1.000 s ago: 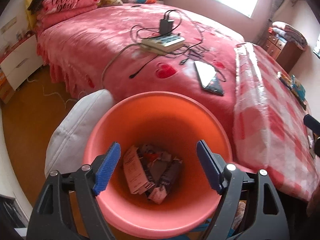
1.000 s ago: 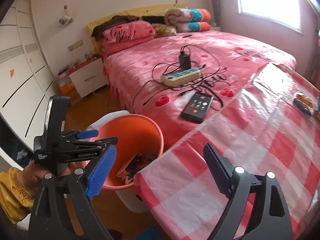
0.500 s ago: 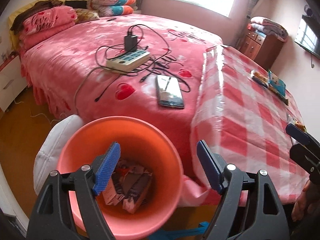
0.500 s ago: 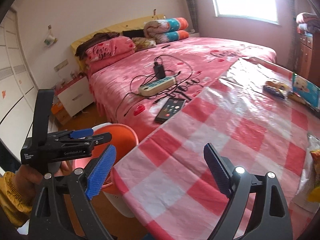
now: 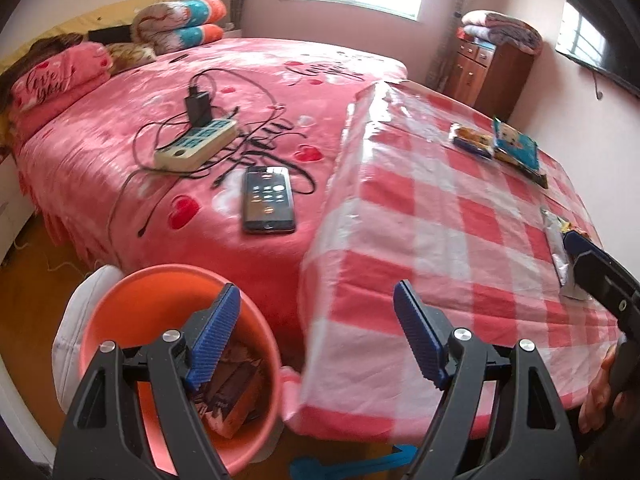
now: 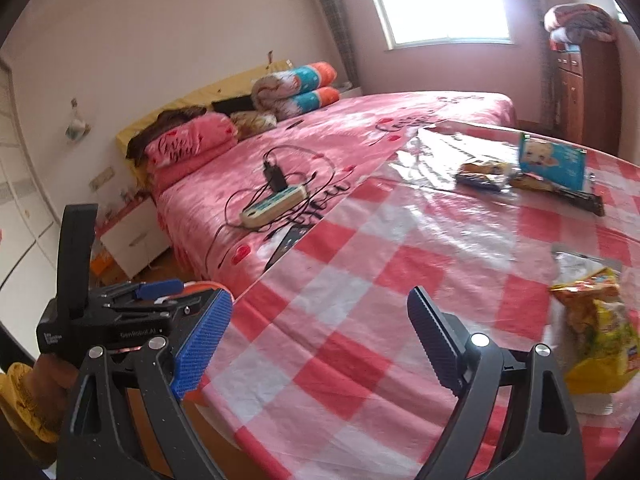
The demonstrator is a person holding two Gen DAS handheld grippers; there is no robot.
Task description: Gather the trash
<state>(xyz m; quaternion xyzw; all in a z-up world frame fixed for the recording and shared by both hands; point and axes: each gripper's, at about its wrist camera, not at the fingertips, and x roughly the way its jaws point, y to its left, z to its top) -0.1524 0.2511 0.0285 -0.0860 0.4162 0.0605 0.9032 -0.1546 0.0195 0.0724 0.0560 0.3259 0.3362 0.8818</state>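
A bin [image 5: 120, 312] is standing on the floor at the table's [image 5: 440, 240] left corner, holding wrappers [image 5: 236, 396]. Behind it, a phone [image 5: 269, 199] and power strip [image 5: 196, 144] are lying on the bed [image 5: 120, 128]. A snack bag [image 6: 596, 332] is lying at the table's right edge; further packets [image 6: 548, 164] are lying at its far side.

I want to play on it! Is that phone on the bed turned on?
On. The phone lies face up on the bedspread, screen lit with round buttons.
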